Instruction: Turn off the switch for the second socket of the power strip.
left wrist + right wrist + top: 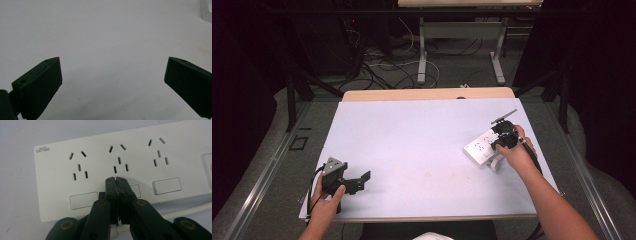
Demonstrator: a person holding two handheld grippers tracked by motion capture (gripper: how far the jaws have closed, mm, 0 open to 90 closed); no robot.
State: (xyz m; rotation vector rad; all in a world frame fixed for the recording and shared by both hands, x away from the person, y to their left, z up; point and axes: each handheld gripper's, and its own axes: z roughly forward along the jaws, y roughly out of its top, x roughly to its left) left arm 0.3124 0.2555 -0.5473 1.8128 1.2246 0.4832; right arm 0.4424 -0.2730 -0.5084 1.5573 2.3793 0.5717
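On flat white plastic power strip (120, 165), shut claw (116, 180)

The worktop (412, 150) carries a pale lavender sheet; a strip of light wood shows along its far edge. Grey floor (452, 65) lies beyond, crossed by loose cables (382, 70). A second table's white legs (422, 55) stand farther back. Dark curtains (242, 75) close both sides. Lighting is dim and even.

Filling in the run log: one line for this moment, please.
right gripper: shut, tips on power strip middle switch | left gripper: open, empty, over table
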